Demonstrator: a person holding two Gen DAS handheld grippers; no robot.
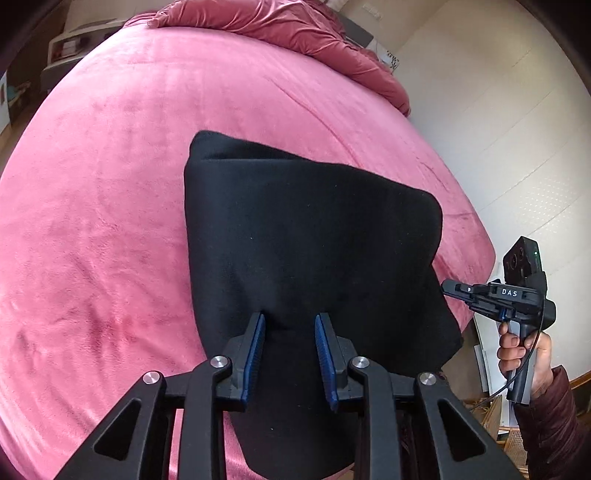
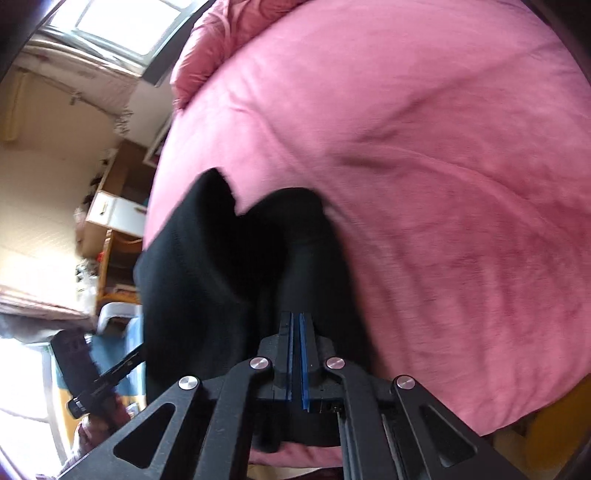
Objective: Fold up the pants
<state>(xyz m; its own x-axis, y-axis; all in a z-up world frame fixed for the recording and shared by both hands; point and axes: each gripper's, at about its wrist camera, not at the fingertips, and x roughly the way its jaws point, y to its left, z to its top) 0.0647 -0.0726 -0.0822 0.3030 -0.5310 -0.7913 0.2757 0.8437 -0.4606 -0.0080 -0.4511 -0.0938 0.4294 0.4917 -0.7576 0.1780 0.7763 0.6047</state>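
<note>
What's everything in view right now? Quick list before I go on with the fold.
pants: one, black, partly folded, lying at the near edge of the bed, draped over it
blanket: one, pink plush, covering the bed
duvet: one, darker pink, bunched at the far end of the bed
window: one, bright, upper left of the right wrist view
shelving: wooden with white boxes, beside the bed, blurred
left tongs: black with blue pads, open, hovering over the pants' near part
right tongs: black with blue pads, shut on the pants' edge
right hand: one, gripping the right handle, dark red sleeve
</note>
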